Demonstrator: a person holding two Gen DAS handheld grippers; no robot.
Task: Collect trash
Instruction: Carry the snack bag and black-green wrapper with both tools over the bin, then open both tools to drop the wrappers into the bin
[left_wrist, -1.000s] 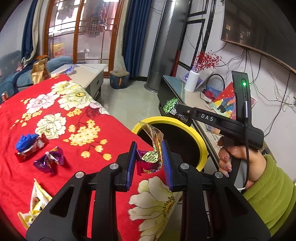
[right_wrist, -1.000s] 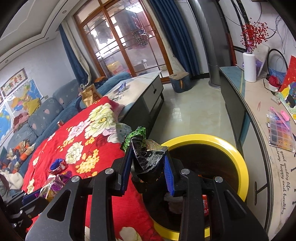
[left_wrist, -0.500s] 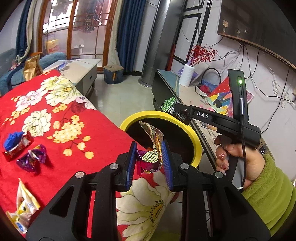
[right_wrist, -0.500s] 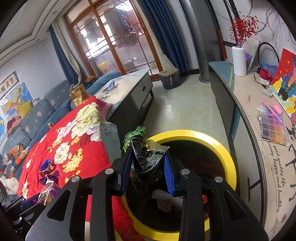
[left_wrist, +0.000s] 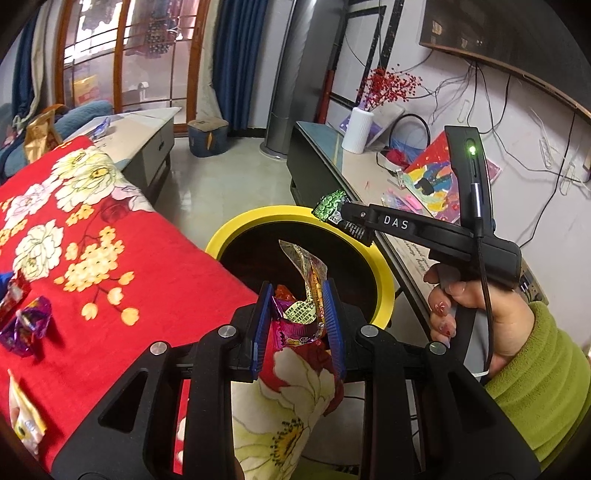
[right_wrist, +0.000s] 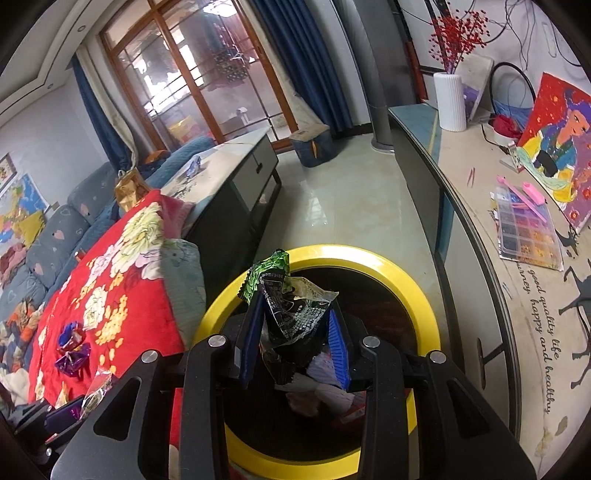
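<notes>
My left gripper (left_wrist: 297, 325) is shut on a crumpled purple and gold wrapper (left_wrist: 301, 310), held at the near left rim of the yellow-rimmed bin (left_wrist: 258, 218). My right gripper (right_wrist: 295, 332) is shut on a black and green foil wrapper (right_wrist: 291, 314), hanging over the mouth of the yellow-rimmed bin (right_wrist: 399, 277); a hand (left_wrist: 476, 310) in a green sleeve holds this gripper, seen from the side in the left wrist view. Wrappers lie inside the bin (right_wrist: 325, 395). Loose trash stays on the red floral cloth (left_wrist: 147, 280): a purple wrapper (left_wrist: 27, 325) and a pale packet (left_wrist: 22, 417).
A long counter (right_wrist: 517, 314) with a bead box, painting and white vase (right_wrist: 448, 101) runs right of the bin. A grey low cabinet (right_wrist: 240, 173) and a blue stool (right_wrist: 314, 146) stand beyond on the tiled floor. A sofa (right_wrist: 55, 236) lies far left.
Both grippers have moved forward and down toward the bin, each still holding its wrapper. The bin now looks nearer and larger in both views.
</notes>
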